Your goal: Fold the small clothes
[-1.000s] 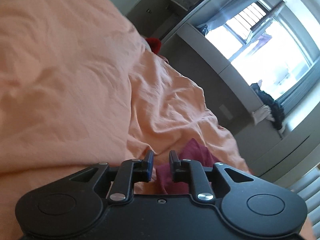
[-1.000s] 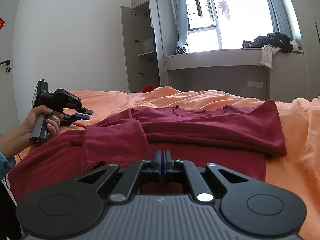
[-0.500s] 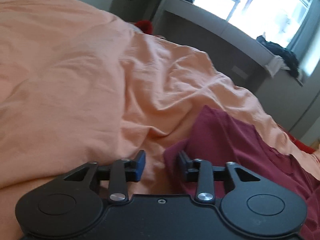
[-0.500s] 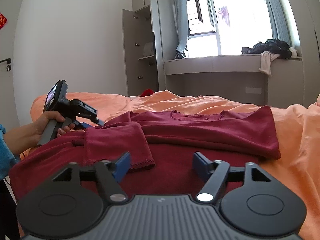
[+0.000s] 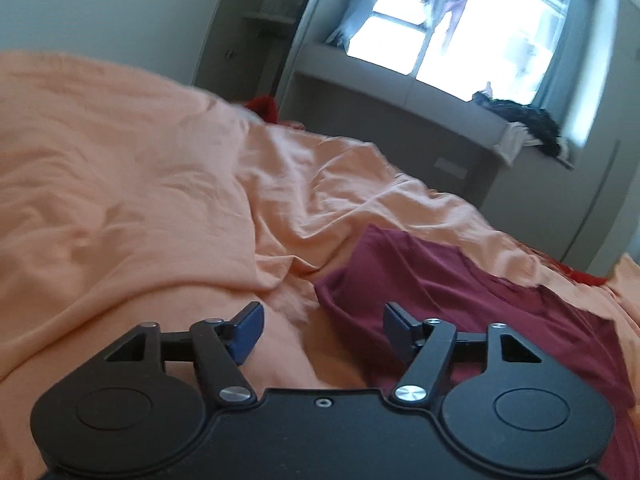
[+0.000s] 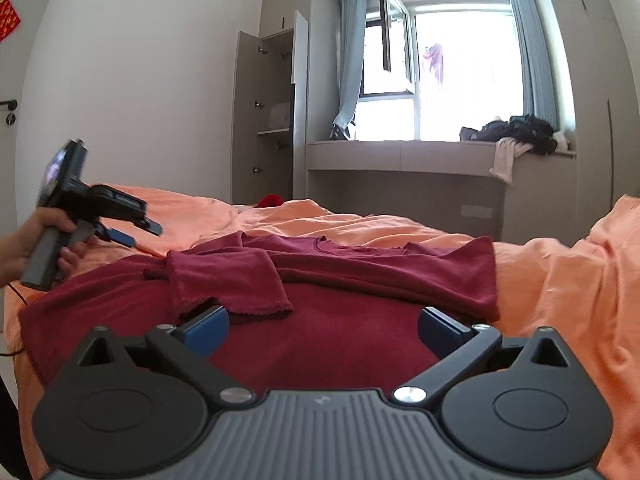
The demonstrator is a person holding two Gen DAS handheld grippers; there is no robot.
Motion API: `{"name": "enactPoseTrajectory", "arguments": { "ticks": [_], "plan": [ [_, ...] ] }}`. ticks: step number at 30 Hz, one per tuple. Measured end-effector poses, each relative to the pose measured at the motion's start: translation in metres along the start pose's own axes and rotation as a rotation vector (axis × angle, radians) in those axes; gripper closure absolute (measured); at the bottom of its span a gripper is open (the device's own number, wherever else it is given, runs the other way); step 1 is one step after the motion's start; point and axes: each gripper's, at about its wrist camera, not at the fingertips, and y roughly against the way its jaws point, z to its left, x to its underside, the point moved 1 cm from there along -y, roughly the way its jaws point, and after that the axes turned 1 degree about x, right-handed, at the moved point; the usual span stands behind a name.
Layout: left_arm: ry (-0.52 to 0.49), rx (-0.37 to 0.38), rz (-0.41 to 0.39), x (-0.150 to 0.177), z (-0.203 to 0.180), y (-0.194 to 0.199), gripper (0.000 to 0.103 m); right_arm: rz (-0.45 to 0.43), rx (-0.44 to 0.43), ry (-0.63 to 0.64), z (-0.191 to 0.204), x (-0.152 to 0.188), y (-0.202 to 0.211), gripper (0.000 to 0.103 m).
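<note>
Maroon top [image 6: 360, 276] flat on bed [image 6: 560, 280], near edge; left sleeve [image 6: 228, 284] folded in. Both fingers just opened wide, nothing held: left gripper [image 5: 322, 330], right gripper [image 6: 324, 328]. Next: grab right sleeve, fold in square.

Bedroom interior. Plain pale wall [image 6: 152, 92] fills the left half of the right wrist view; a dark door handle [image 6: 9, 105] and a red paper decoration [image 6: 8, 21] sit at the far left edge. Tall grey wardrobe [image 6: 266, 120] at centre left, one door standing open, shelves visible inside. Large window [image 6: 452, 76] at upper centre, one sash swung inward, strong daylight entering, grey-blue curtains [image 6: 534, 60] at both sides. Grey window seat [image 6: 404, 156] runs below it, bearing a heap of dark and pale clothes [image 6: 516, 134] at its right end. Orange bedsheet [image 6: 560, 280] covers the bed, rumpled.
</note>
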Motion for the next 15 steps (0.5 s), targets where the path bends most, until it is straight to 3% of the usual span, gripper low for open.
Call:
{"name": "enactPoseTrajectory", "arguments": {
  "ticks": [2, 5, 10, 15],
  "plan": [
    [-0.021, 0.024, -0.053, 0.012, -0.006, 0.029, 0.013, -0.012, 0.019, 0.028, 0.006, 0.006, 0.014, 0.0],
    [-0.067, 0.052, -0.14, 0.029, -0.017, 0.072, 0.001, -0.015, 0.048, 0.094, 0.018, 0.018, 0.036, 0.0],
    [-0.204, 0.085, -0.212, 0.058, -0.039, 0.129, 0.001, 0.039, 0.067, 0.193, 0.033, 0.035, 0.062, 0.0],
    [-0.303, 0.124, -0.162, 0.087, -0.053, 0.16, 0.0, 0.137, 0.103, 0.292, 0.046, 0.053, 0.068, 0.0]
  ]
}}
